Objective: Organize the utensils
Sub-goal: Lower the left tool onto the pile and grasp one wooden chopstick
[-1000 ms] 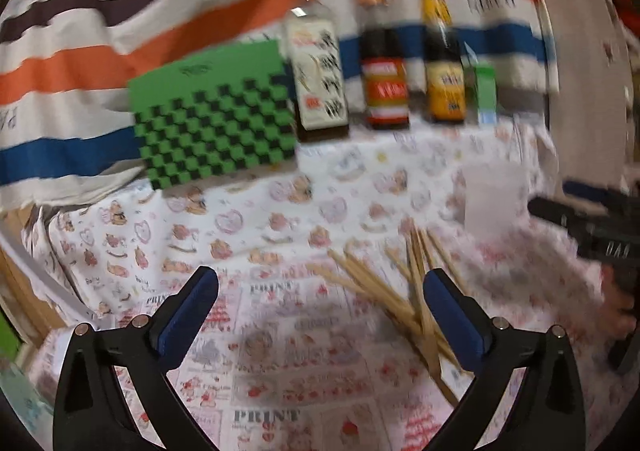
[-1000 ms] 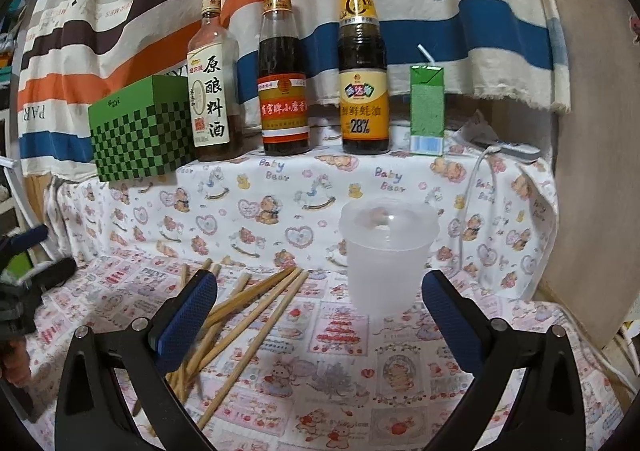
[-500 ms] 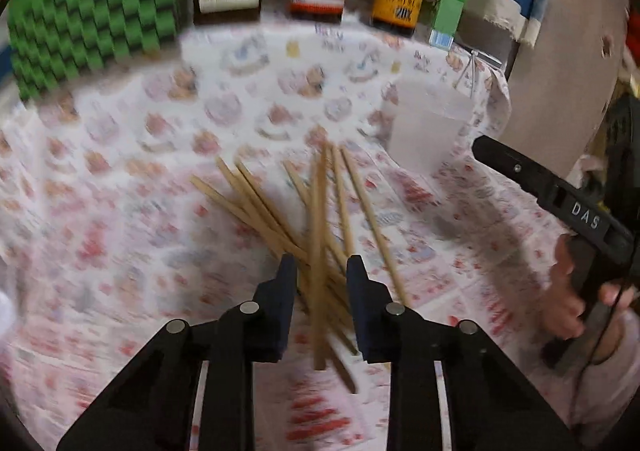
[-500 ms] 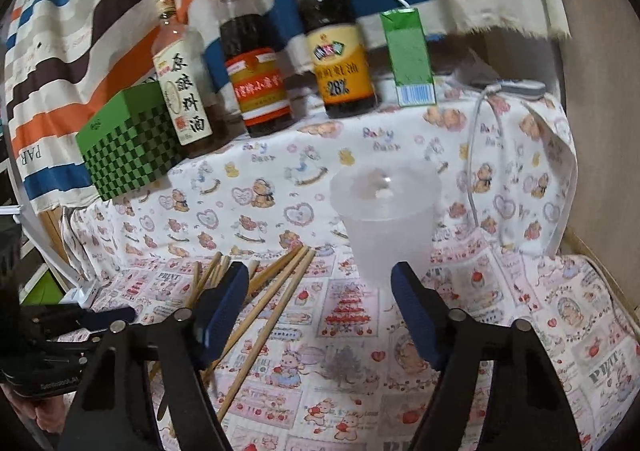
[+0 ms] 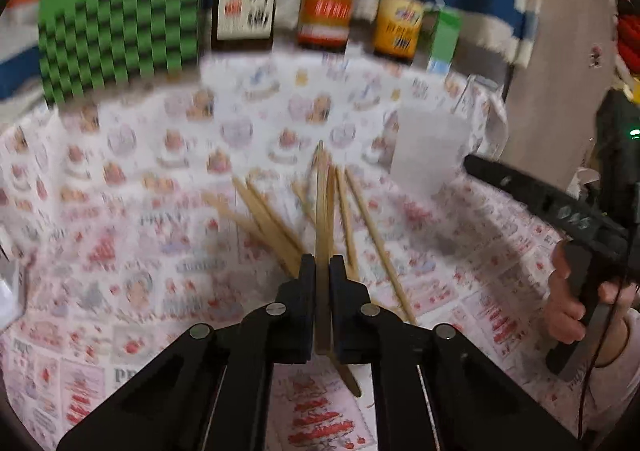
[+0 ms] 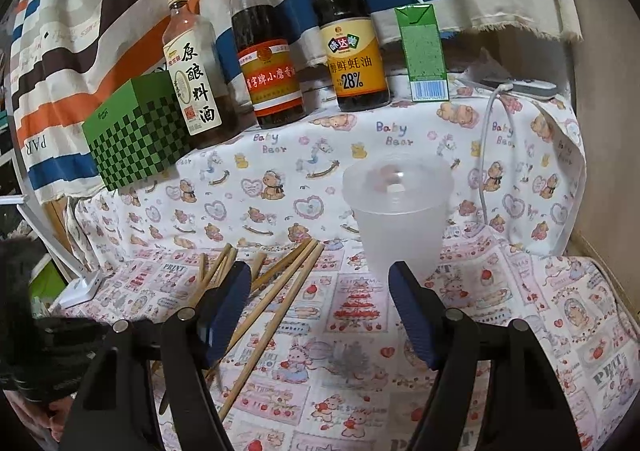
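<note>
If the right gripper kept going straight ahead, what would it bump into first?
Probably the plastic cup. It stands right ahead of the right gripper, just beyond its open fingers and a little to the right. Depth is hard to judge, so the fingers might brush the tablecloth first.

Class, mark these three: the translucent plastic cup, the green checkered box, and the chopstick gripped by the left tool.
Translucent plastic cup [image 6: 400, 227], right wrist view, front wall.
Green checkered box [image 6: 140, 139], right wrist view, checkered front face.
Gripped chopstick [image 5: 321, 211], left wrist view, mid-shaft beyond the pads.
</note>
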Available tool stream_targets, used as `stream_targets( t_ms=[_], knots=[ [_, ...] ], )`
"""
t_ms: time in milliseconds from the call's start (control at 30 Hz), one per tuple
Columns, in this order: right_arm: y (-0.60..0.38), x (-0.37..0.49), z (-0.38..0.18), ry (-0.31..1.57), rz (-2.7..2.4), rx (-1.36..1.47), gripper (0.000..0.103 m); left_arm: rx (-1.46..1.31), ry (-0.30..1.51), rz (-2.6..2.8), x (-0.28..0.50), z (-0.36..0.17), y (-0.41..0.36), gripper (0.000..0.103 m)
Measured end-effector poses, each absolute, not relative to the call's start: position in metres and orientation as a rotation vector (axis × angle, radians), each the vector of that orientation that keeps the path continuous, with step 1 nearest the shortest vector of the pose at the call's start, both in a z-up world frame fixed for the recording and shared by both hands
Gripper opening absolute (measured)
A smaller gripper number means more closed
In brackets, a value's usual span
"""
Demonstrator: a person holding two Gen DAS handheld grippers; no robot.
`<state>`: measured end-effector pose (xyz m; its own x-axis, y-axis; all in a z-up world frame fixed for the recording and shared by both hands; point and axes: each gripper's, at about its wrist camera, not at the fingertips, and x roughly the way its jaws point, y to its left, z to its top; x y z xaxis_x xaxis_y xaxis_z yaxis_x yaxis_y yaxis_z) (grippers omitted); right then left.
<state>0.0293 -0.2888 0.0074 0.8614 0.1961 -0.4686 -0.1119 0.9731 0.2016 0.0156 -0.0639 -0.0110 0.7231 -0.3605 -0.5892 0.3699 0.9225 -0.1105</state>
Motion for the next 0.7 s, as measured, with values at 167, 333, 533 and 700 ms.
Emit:
stream_targets(
  t_ms=[167,333,533,700],
  knots=[
    [-0.295,0.03,0.007,0.511,0.15,0.189,0.073,0.01,0.491,-0.342,0.0,0.01,-0.053,0.006],
    [-0.297,0.031,0.006,0.53,0.164,0.216,0.073,-0.002,0.316,-0.282,-0.017,0.032,-0.037,0.006],
    [-0.288,0.027,0.008,0.52,0.184,0.18,0.069,0.01,0.278,-0.252,-0.019,0.038,-0.029,0.006],
    [-0.287,0.029,0.005,0.532,0.184,0.175,0.067,0.032,0.26,-0.262,-0.023,0.038,-0.032,0.006]
  ],
)
